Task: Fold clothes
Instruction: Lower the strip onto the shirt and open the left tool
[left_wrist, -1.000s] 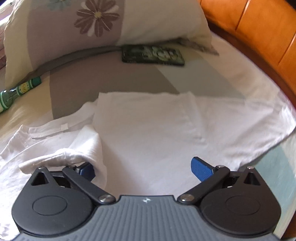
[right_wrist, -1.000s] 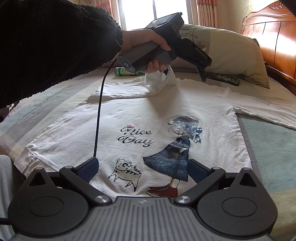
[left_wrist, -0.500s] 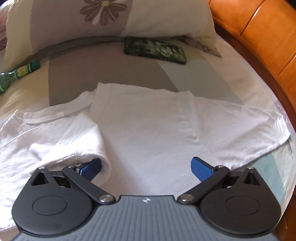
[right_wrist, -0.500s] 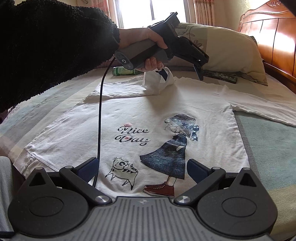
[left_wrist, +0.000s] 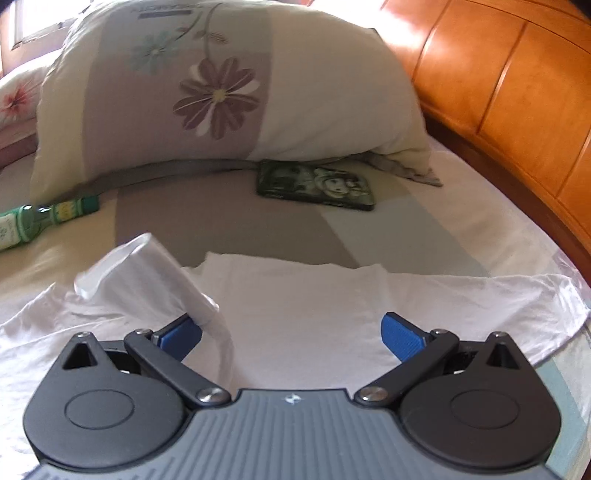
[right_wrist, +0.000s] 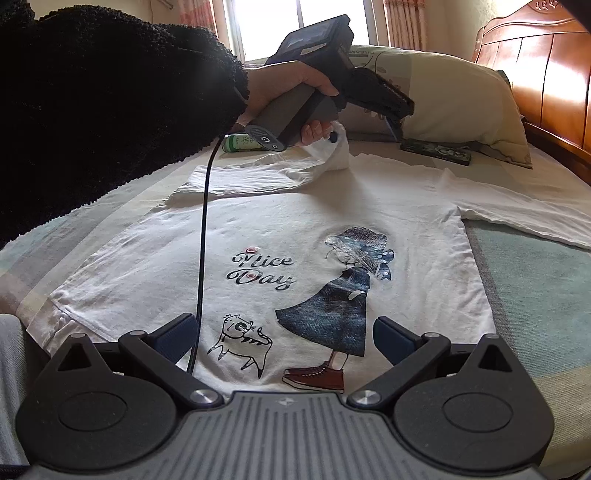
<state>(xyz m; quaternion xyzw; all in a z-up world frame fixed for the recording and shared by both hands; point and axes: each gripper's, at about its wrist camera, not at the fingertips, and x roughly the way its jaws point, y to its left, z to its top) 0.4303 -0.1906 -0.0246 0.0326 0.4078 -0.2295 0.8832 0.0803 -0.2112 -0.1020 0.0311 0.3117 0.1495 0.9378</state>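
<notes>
White cotton T-shirt (right_wrist: 280, 236) lies print-up across the bed (right_wrist: 535, 295), its "Nice Day" lettering and denim-skirted girl facing the right wrist camera, hem nearest that camera and collar towards the pillow (right_wrist: 443, 96). One sleeve (right_wrist: 325, 155) is off the sheet: it hangs draped over one blue finger (left_wrist: 181, 334) of the left gripper (left_wrist: 291, 332), whose jaws stand spread wide, so the cloth rides hooked on that finger and is not pinched. A hand (right_wrist: 291, 92) in a black fleecy sleeve holds that tool raised, which looks like a way to carry the sleeve inward over the body. The opposite sleeve (right_wrist: 517, 210) lies stretched flat towards the wooden headboard (right_wrist: 546, 74). Right gripper (right_wrist: 284, 339) hovers low by the hem, fingers parted and holding nothing, well placed to steady or take that edge. Beyond the collar, a green bottle (left_wrist: 44, 218) and a dark printed case (left_wrist: 314, 184) rest near the pillow, clear of the fold.
</notes>
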